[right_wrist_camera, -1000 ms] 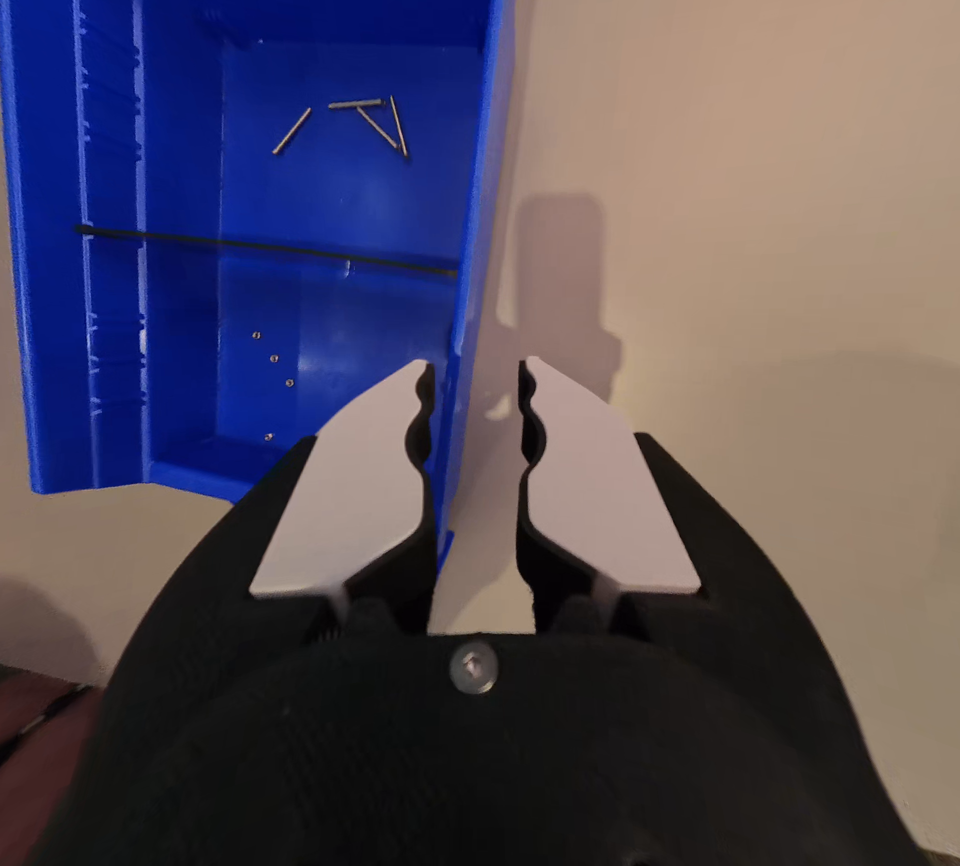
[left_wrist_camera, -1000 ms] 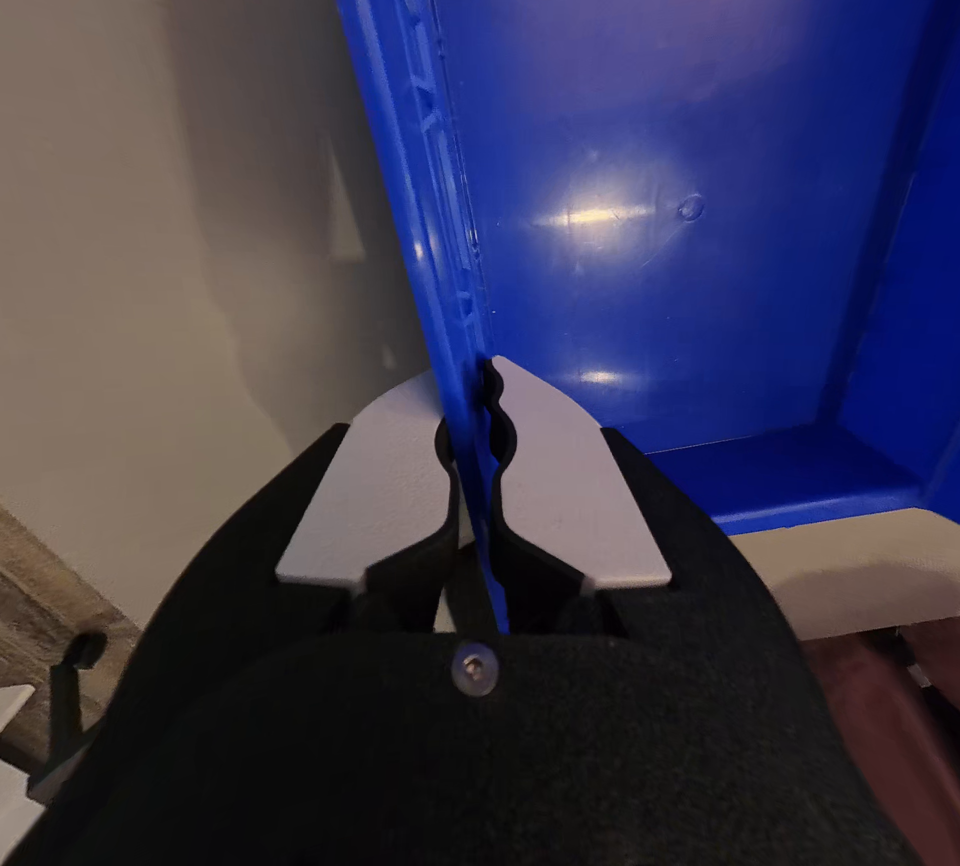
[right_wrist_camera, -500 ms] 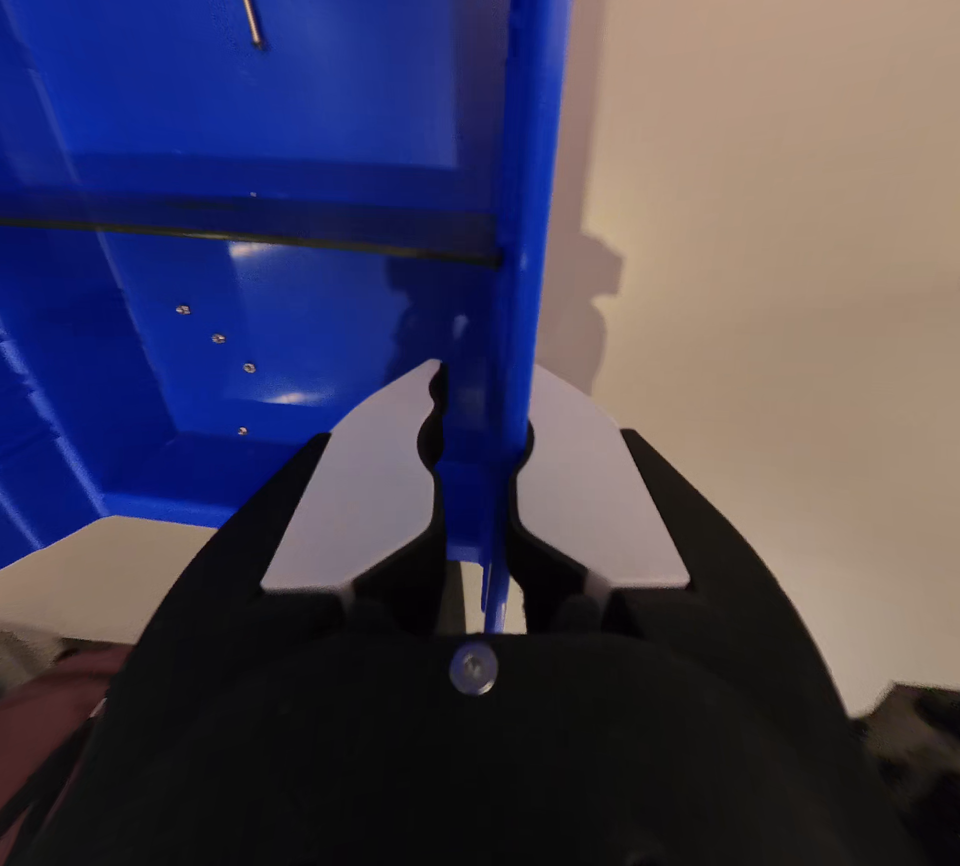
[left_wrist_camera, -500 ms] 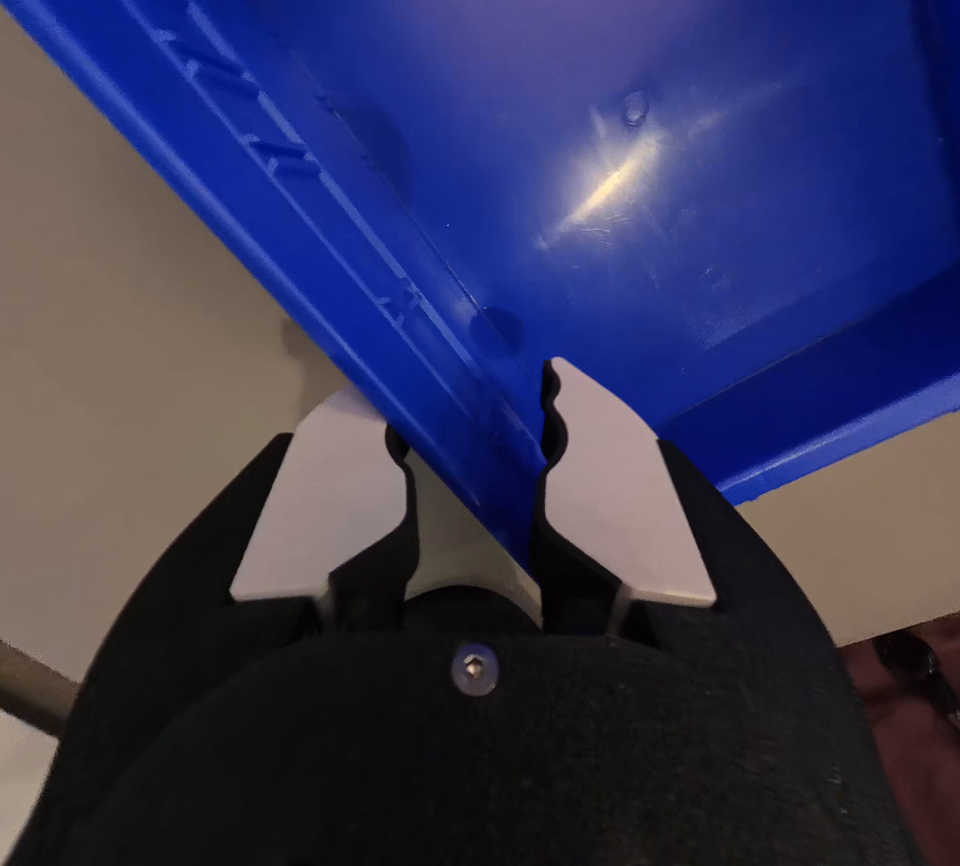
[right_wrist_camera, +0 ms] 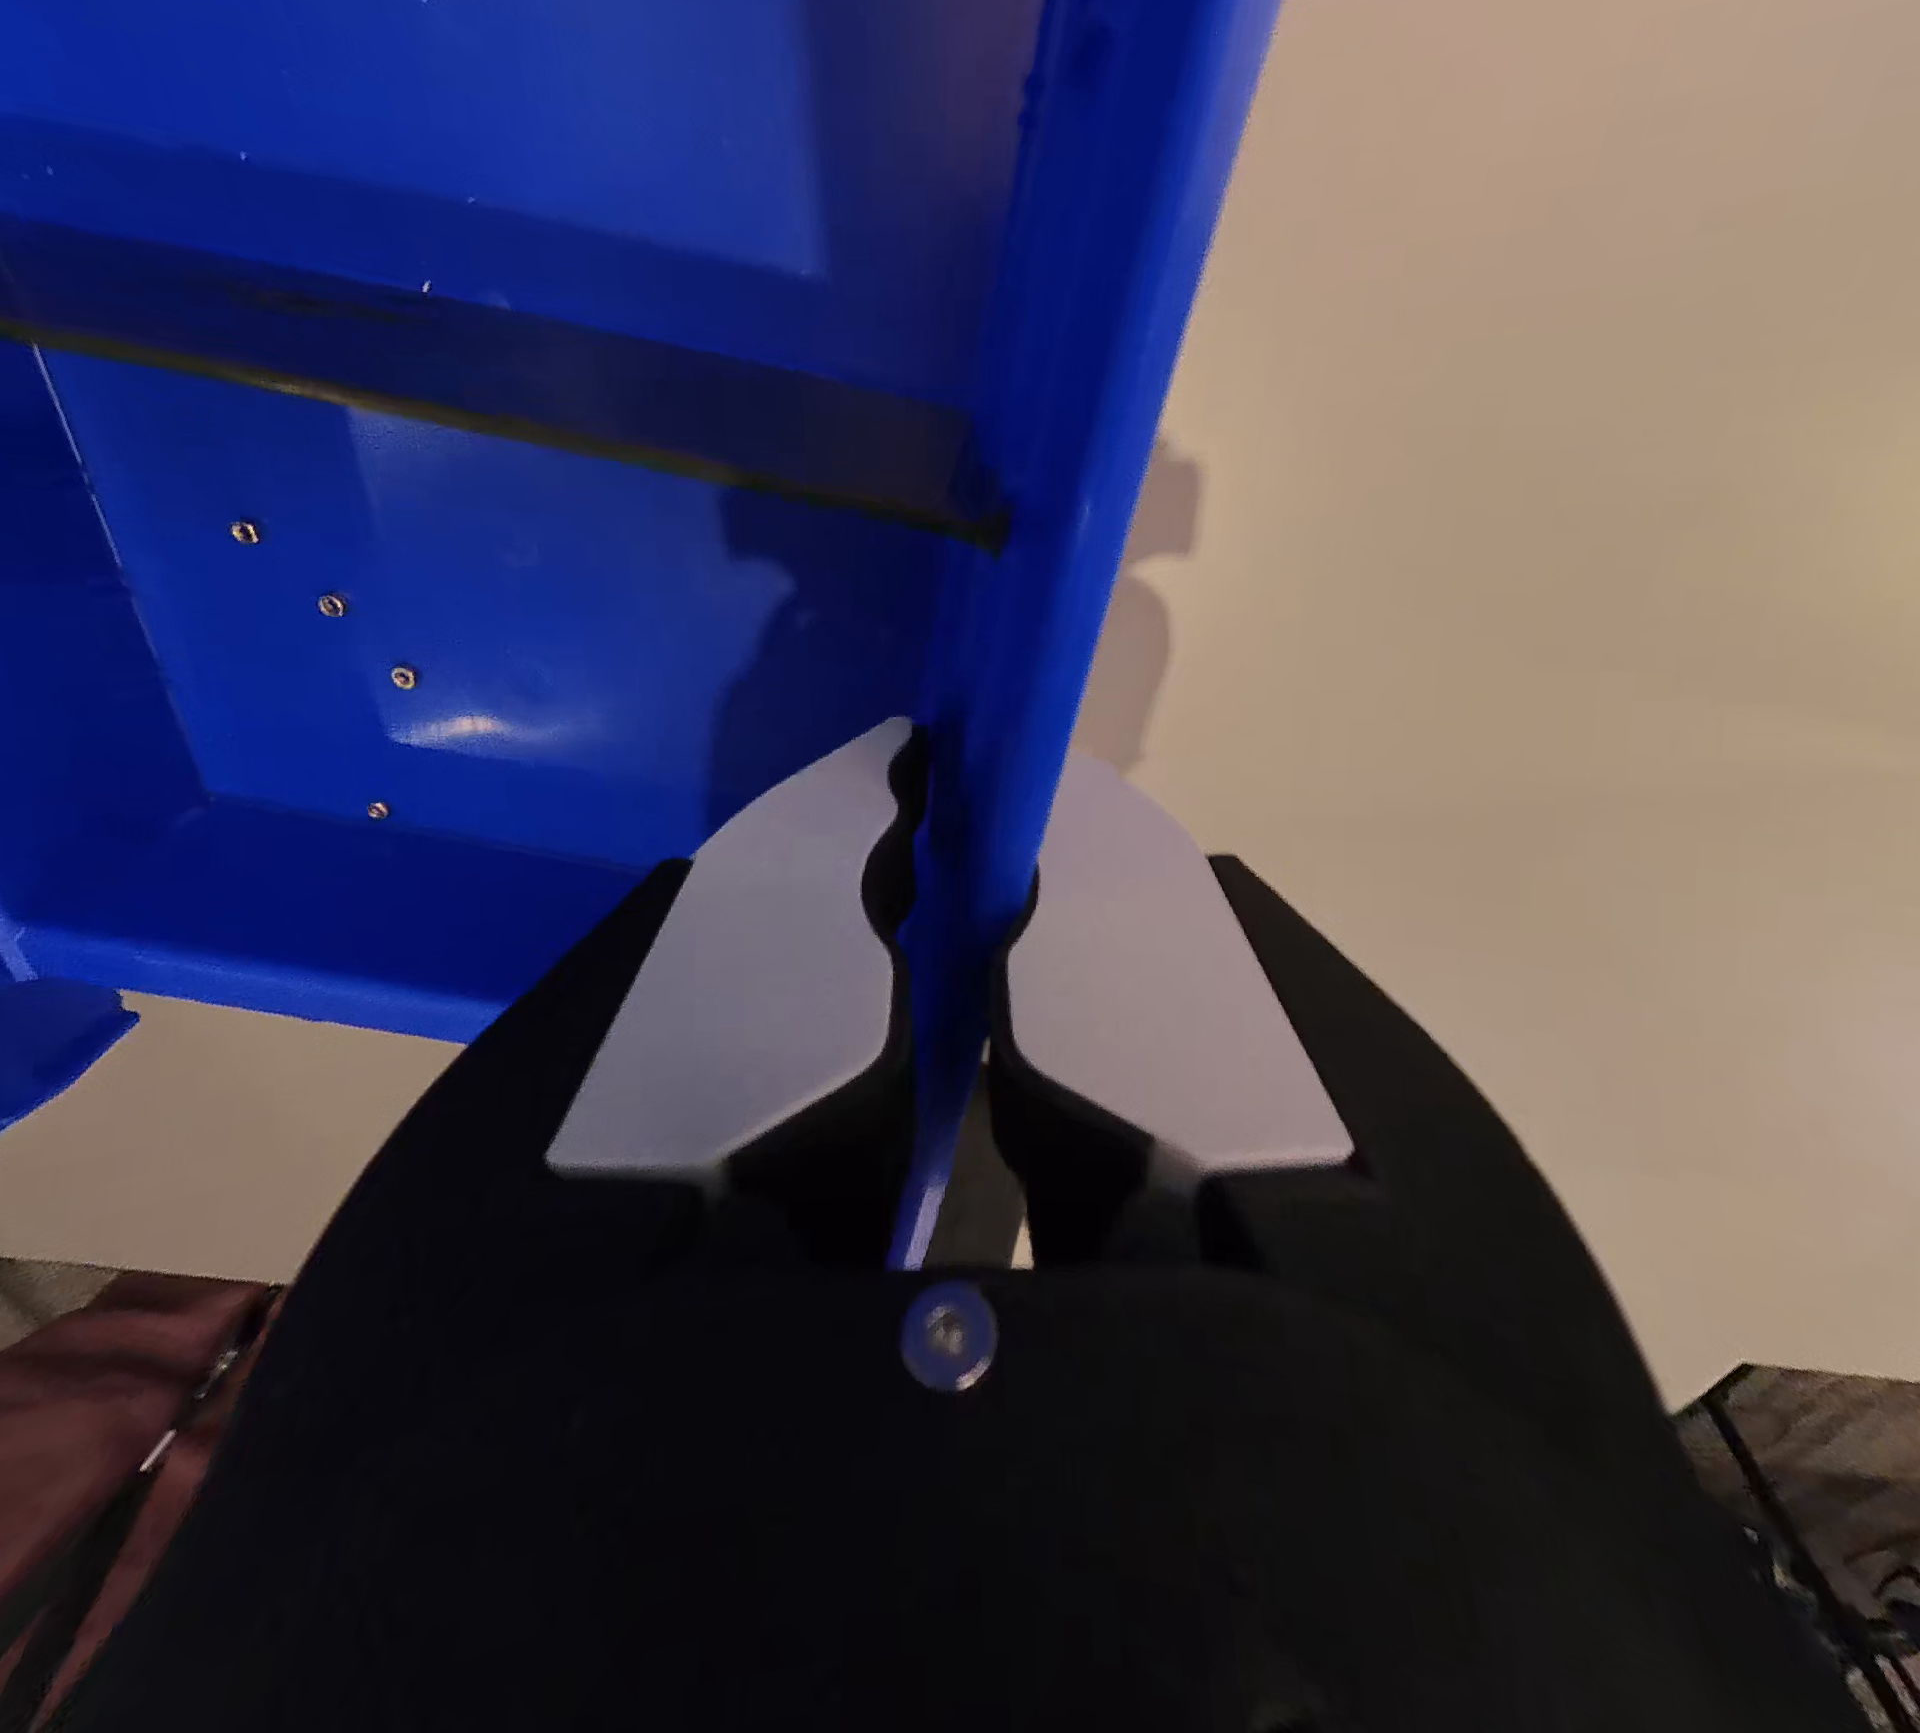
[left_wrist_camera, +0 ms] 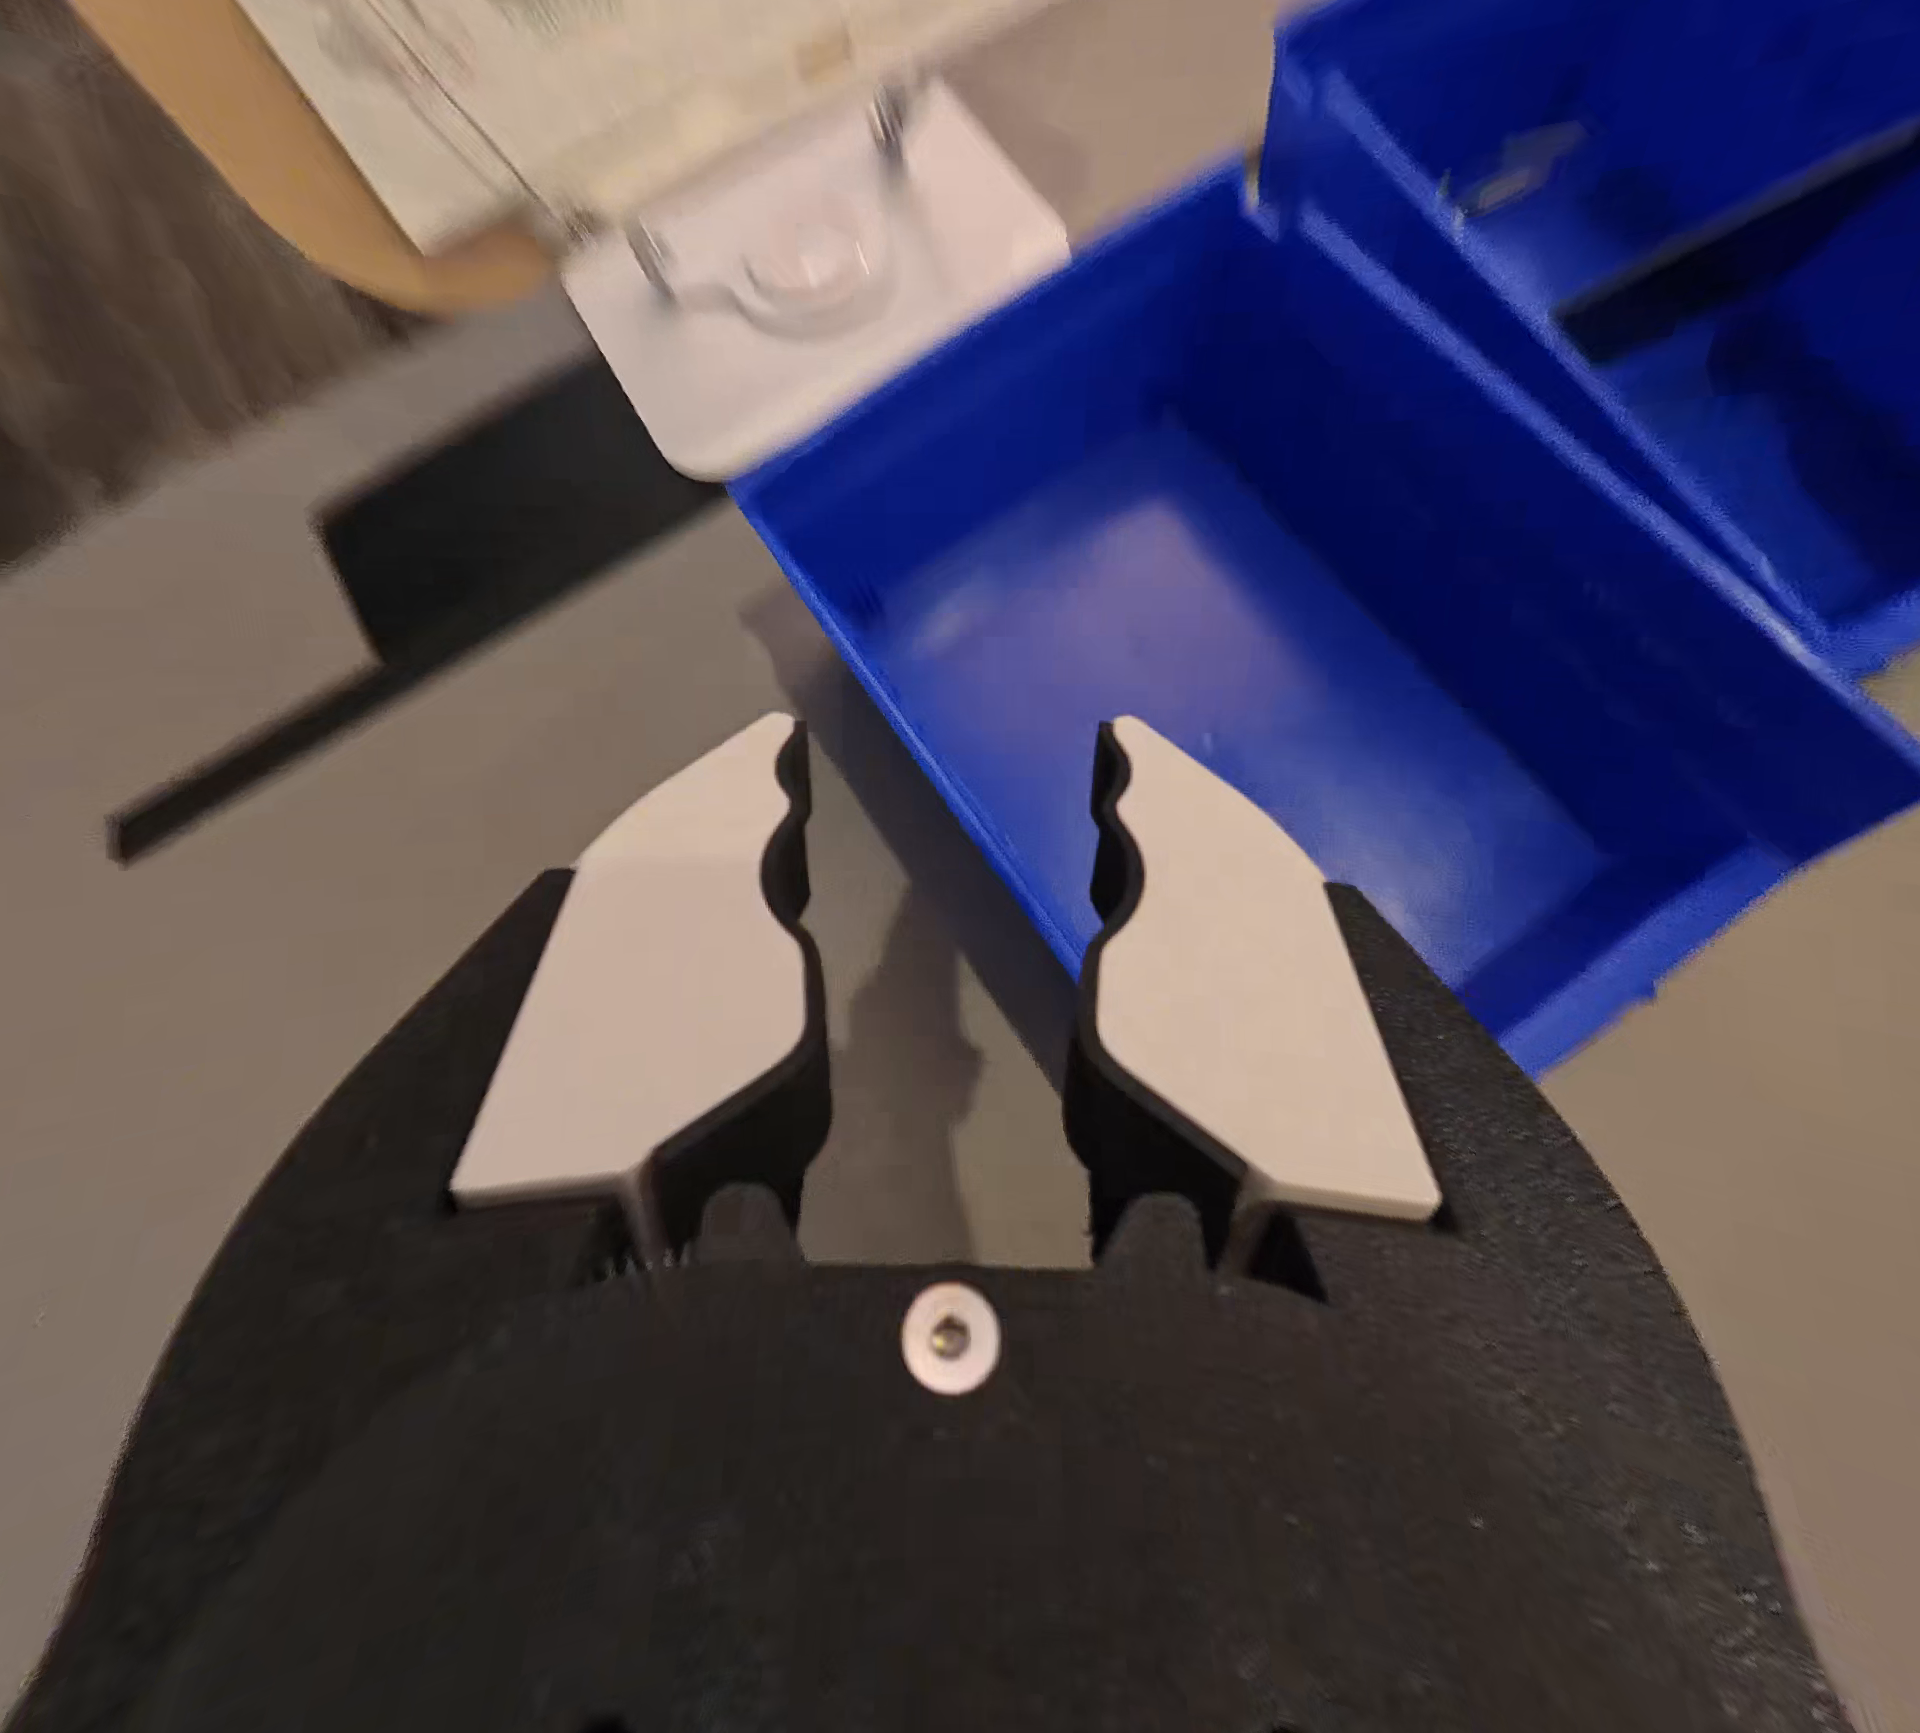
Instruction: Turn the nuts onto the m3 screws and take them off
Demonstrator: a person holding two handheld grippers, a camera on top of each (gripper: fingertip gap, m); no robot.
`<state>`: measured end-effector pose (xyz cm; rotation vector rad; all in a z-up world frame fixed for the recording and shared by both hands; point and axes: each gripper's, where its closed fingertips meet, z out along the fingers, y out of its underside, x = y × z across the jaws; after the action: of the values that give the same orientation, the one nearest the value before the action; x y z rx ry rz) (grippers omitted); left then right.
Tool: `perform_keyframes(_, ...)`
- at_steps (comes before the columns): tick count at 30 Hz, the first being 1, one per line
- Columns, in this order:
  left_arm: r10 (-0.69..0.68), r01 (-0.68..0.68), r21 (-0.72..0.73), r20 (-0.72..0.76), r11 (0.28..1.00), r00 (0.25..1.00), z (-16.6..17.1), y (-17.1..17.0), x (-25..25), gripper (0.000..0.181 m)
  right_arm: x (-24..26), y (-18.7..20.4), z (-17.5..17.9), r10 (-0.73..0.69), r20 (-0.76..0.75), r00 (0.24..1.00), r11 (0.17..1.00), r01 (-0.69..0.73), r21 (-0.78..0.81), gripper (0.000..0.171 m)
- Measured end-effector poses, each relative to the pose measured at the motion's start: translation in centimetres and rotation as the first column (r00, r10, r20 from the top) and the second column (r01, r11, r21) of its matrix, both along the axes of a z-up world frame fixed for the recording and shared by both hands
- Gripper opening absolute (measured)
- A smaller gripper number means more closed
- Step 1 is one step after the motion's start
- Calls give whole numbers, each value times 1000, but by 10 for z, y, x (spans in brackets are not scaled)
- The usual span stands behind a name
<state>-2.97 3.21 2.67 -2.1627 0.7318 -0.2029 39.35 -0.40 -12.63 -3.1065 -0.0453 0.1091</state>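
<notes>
In the right wrist view my right gripper (right_wrist_camera: 987, 748) is shut on the right side wall (right_wrist_camera: 1101, 333) of a blue bin with a black divider (right_wrist_camera: 499, 405). Several small nuts (right_wrist_camera: 331, 606) lie on the floor of its near compartment. In the left wrist view, which is blurred, my left gripper (left_wrist_camera: 951, 727) is open and empty above the grey table (left_wrist_camera: 260, 1008). The near wall of an undivided blue bin (left_wrist_camera: 1247, 644) runs between its fingers without touching the pads. The divided bin (left_wrist_camera: 1683, 249) stands to the right behind it, with thin screws (left_wrist_camera: 1507, 177) in its far compartment.
A white plate with a clear round part (left_wrist_camera: 810, 281) stands behind the undivided bin. A black stepped block (left_wrist_camera: 468, 561) lies on the table to the left. A pale board and a tan curved edge (left_wrist_camera: 343, 156) are at the back. Left tips to right tips: about 45 cm.
My left gripper opened, let go of the blue bin wall and pulled back and up. My right gripper moved onto the divided bin's right wall and closed on it.
</notes>
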Motion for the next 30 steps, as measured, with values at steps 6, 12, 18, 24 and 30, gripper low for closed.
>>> perform_keyframes(6, 84, -105, 419, 68, 902, 994, 69, 3, -11, 56, 0, 7, -5, -54, -49, 997, 999, 53, -7, 9)
perform_keyframes(12, 69, -88, 392, 63, 916, 996, 66, -3, -10, 60, -1, 7, -5, -56, -105, 993, 998, 59, 28, 8)
perform_keyframes(18, 65, -94, 361, 92, 928, 994, 71, -7, -21, 61, 9, -5, 1, -86, -166, 982, 996, 88, 4, 9)
perform_keyframes(24, 64, -104, 348, 123, 932, 990, 77, -10, -31, 62, 25, -26, 16, -90, -185, 979, 995, 79, -69, 8)
perform_keyframes(30, 55, -94, 330, 125, 939, 991, 78, -13, -33, 63, 34, -43, 36, -70, -176, 982, 991, 49, -121, 10)
